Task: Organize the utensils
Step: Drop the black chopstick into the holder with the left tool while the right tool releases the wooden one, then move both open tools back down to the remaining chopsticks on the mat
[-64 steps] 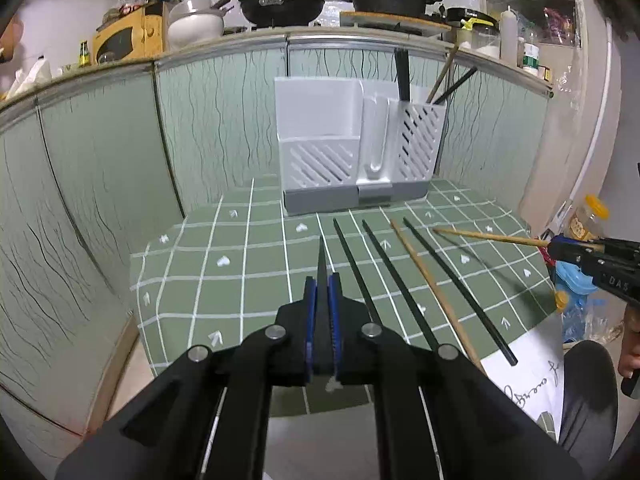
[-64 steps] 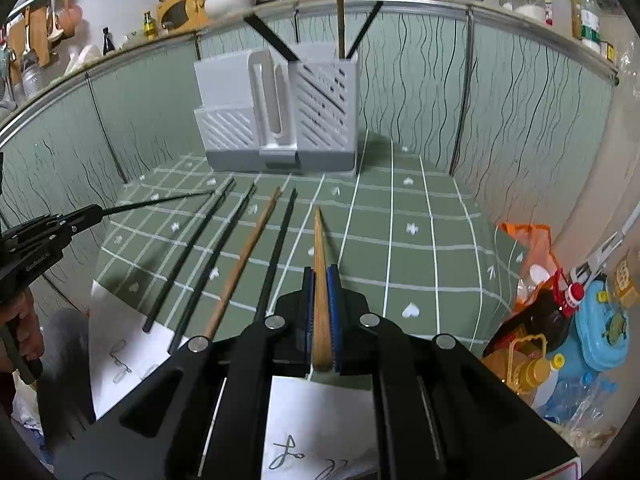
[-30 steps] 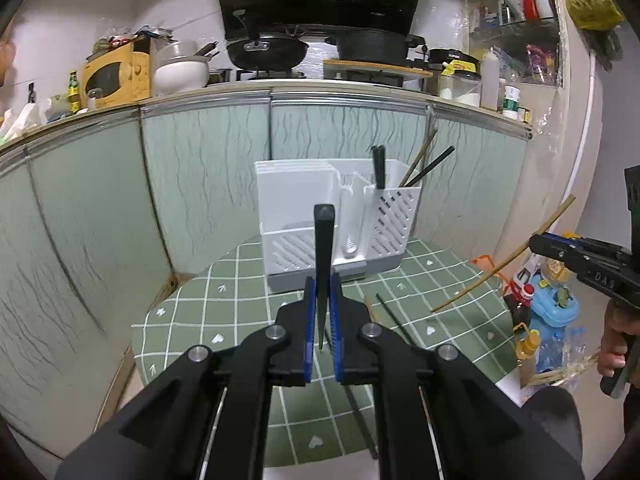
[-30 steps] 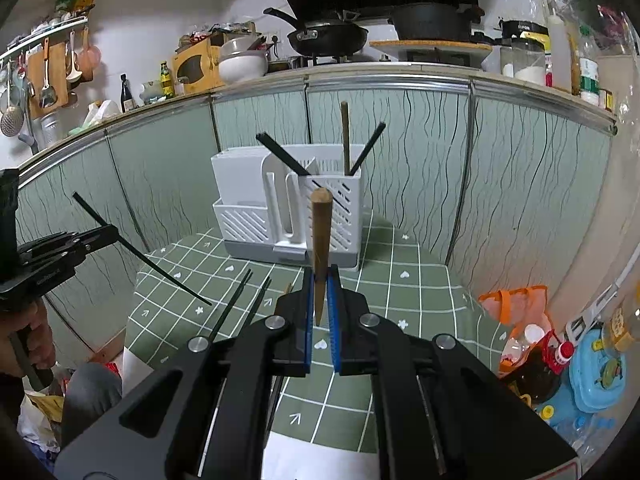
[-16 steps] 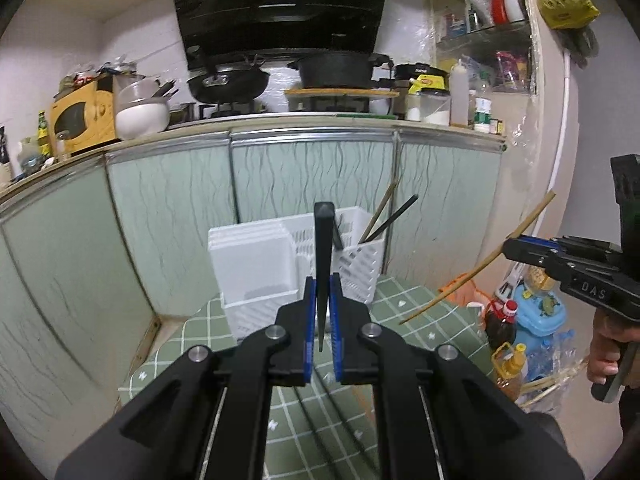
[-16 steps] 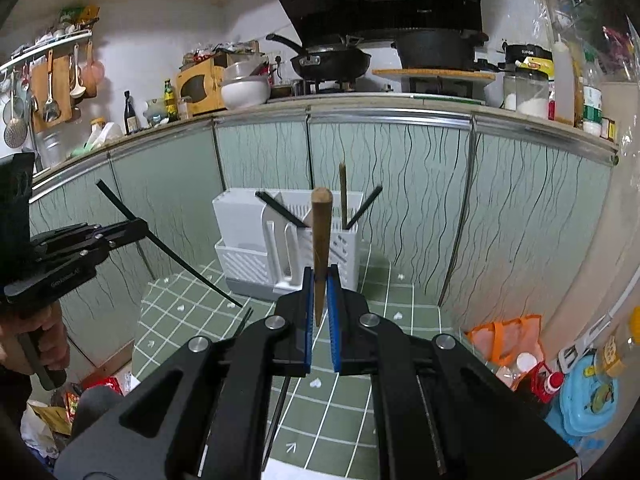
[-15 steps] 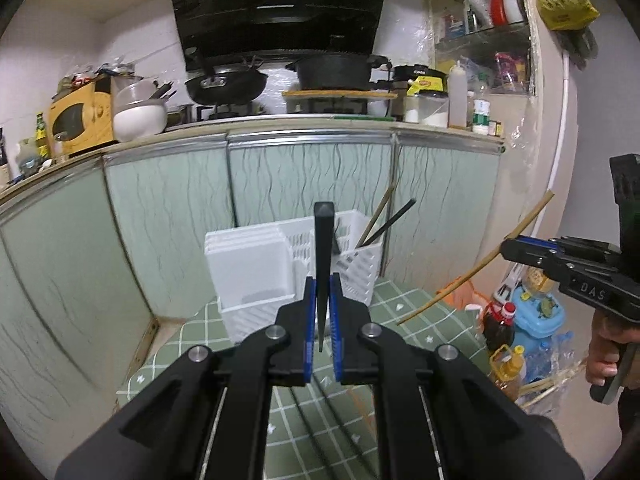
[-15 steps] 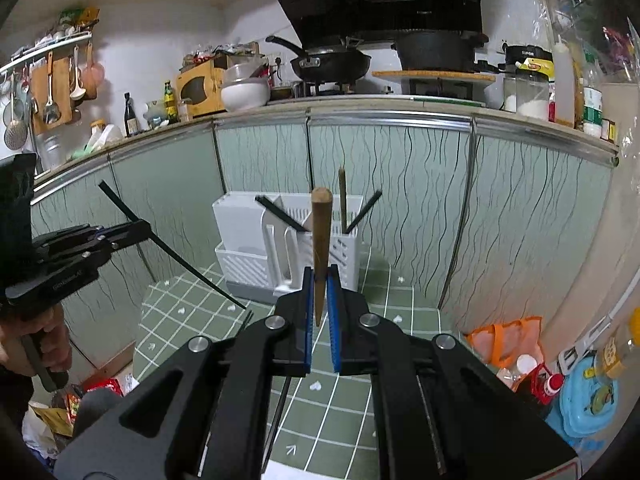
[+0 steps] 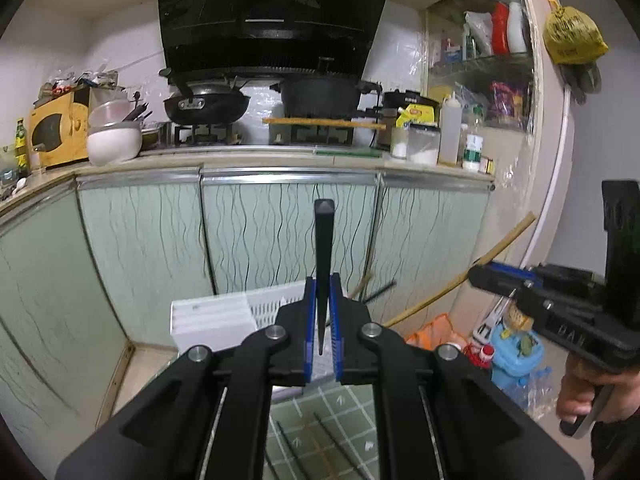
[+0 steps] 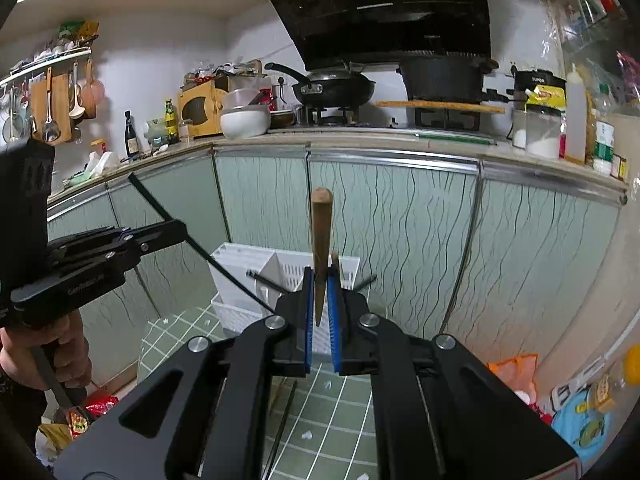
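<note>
Clamping a black chopstick [image 9: 322,248] in the left gripper [image 9: 320,344] and a wooden chopstick [image 10: 321,240] in the right gripper [image 10: 320,328], the person holds both high above the white holder [image 10: 256,264], probably to drop them in tip-first.

Dim indoor light, strong fisheye bending, dark vignetted corners, slight blur.
</note>
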